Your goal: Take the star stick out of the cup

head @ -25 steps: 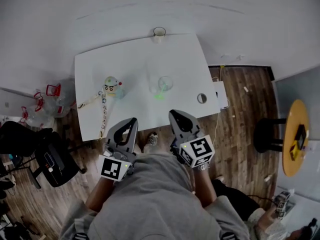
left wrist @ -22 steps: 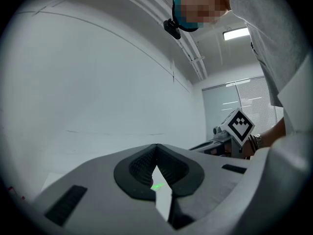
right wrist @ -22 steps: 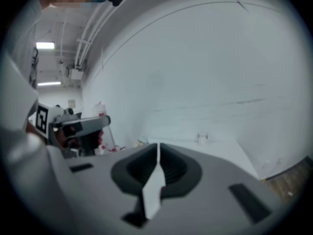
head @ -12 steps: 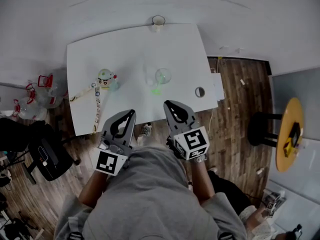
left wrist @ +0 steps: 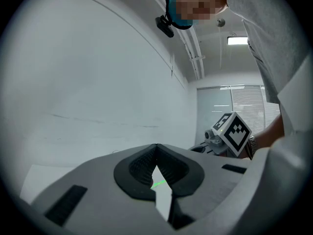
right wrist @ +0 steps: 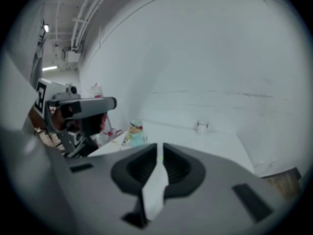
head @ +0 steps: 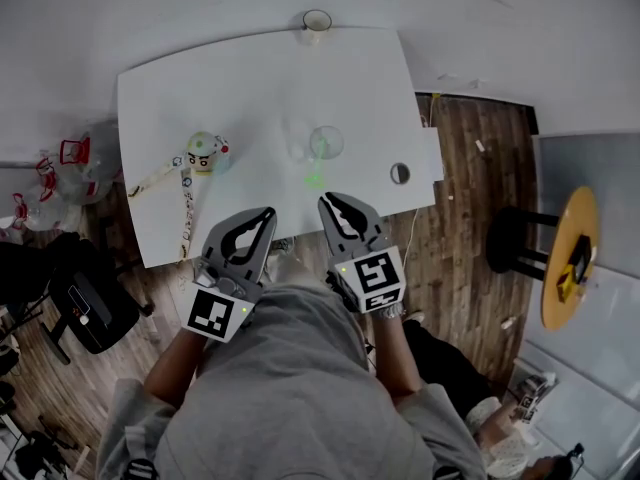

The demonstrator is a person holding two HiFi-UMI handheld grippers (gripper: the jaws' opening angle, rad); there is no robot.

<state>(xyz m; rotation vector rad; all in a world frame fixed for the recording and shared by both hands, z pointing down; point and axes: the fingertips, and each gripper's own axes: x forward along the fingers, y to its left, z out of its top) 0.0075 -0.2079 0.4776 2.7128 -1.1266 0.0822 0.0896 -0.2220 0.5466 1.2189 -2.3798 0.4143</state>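
A clear cup stands near the middle of the white table. The green star stick shows at its near side, leaning toward the front edge. Both grippers hover at the table's front edge, short of the cup. My left gripper is shut and empty, with its tips touching. My right gripper is shut and empty too, its jaws together, just near and below the stick. A green glint shows through the left jaws' gap.
A small doll with long string limbs lies at the table's left; it also shows as a doll in the right gripper view. A paper cup stands at the far edge. A round hole marks the right corner. A yellow stool stands far right.
Both grippers have come forward to the table's front edge, and the right one has drawn nearer the cup. The jaws have stayed shut.
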